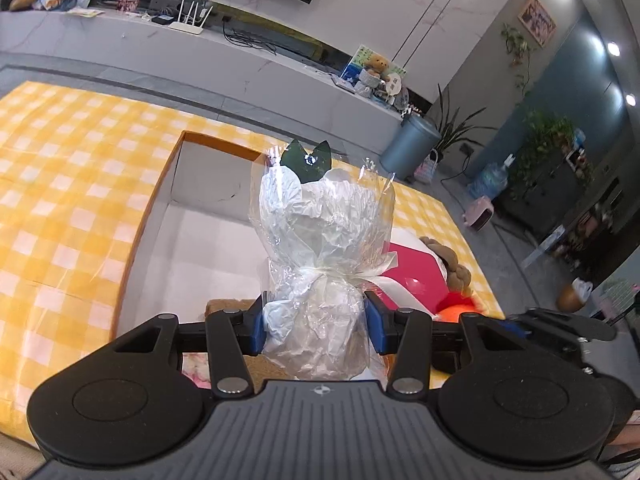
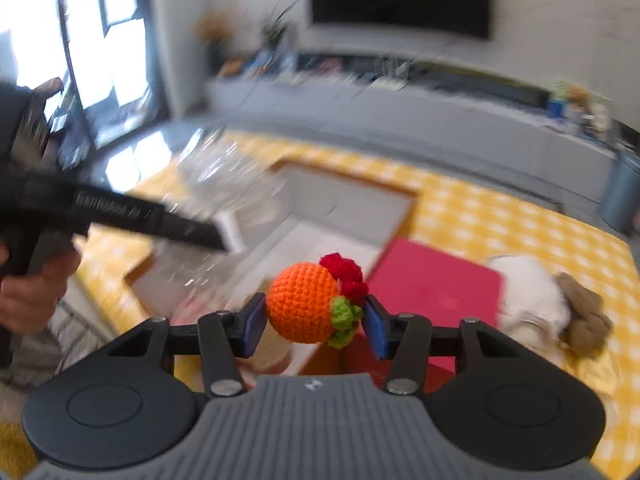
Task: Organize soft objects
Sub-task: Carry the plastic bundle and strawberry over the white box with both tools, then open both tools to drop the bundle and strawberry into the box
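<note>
Cellophane bouquet [image 1: 320, 240], light and crinkly, is sitting pinched at its tied neck in your left gripper [image 1: 314, 322]; your right gripper [image 2: 314, 320] is squeezing the soft crochet orange [image 2: 304, 304]

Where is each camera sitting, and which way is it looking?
Left wrist: on the left gripper, looking along its fingers at the wrapped bundle it pinches, over the box.
Right wrist: on the right gripper, looking at the crocheted orange it pinches; the person's left hand shows.
Both show the box, yellow checked cloth and red pad.
</note>
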A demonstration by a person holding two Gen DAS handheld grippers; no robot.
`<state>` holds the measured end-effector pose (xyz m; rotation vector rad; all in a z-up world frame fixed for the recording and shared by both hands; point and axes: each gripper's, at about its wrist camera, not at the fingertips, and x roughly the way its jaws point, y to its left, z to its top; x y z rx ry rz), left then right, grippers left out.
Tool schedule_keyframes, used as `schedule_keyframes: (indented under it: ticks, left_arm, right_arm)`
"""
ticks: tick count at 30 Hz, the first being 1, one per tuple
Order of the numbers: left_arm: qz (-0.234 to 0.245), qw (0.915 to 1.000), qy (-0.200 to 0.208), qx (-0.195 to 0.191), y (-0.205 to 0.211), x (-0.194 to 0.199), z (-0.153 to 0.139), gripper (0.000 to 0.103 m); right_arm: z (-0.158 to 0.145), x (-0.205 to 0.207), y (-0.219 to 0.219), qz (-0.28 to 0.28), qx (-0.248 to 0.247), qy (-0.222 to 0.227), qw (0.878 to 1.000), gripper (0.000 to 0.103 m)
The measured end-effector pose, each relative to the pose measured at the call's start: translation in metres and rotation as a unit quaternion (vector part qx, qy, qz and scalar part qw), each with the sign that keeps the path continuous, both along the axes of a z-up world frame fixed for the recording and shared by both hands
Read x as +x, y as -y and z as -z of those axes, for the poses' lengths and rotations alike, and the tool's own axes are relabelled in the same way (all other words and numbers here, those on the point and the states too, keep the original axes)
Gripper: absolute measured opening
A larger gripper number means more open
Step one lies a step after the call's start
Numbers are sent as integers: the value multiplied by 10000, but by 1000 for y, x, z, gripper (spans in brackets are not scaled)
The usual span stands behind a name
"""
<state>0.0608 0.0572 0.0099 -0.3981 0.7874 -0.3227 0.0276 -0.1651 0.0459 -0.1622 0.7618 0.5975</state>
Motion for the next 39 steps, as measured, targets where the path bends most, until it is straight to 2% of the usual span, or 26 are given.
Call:
schedule_keyframes:
  ticks: [3,5,8,11,14,16,19,23,26,29,32,36,38,39]
  left_arm:
    - [-81,10000,-16,27,-9,-3,9,54]
    - [-227,9994,-83,248,-12,-7,13,54]
    - [-431,9970,-148,626,-13,-11,18,54]
    - [-580,9935,-141,971,-8,-12,20,54]
    - [-801,9893,-162,1210,-7,-12,24,54]
    - [-860,9862,-150,1404,-6,-12,24,54]
    - [-936,9840,-151,1511,-8,-11,24,54]
    - [-945,9834,-214,1536,-8,-12,23,54]
    - [-963,9816,-252,1630,-8,-11,24,53]
    - [-969,9822,-274,1586,-11,-8,24,53]
    - [-969,9823,-235,1585,-11,-8,22,53]
    - [-921,9821,-169,1635,-10,-9,23,54]
    - [-925,9822,-146,1626,-8,-9,23,54]
    - [-905,9826,-137,1613,-9,-8,24,54]
  right_arm:
    - [6,13,-28,-438,-580,-259,9970,51]
    - [13,26,-46,-681,-943,-520,9919,51]
    - [26,48,-70,-965,-1577,-932,9783,51]
    - [40,74,-87,-1049,-1994,-1318,9654,51]
    - [60,101,-97,-1003,-2357,-2018,9453,51]
    - [76,112,-106,-1105,-2713,-2307,9279,51]
    - [87,114,-123,-1340,-3421,-2232,9029,51]
    - [109,110,-142,-1752,-3962,-2628,8621,51]
    - [118,111,-147,-1693,-4182,-2661,8518,51]
    - [121,116,-151,-1696,-4211,-2758,8472,52]
    - [119,118,-155,-1520,-4176,-2795,8511,55]
    - [108,115,-151,-1461,-4011,-2478,8697,66]
    - [97,113,-146,-1375,-3827,-2337,8832,69]
    - [89,111,-141,-1345,-3671,-2283,8916,74]
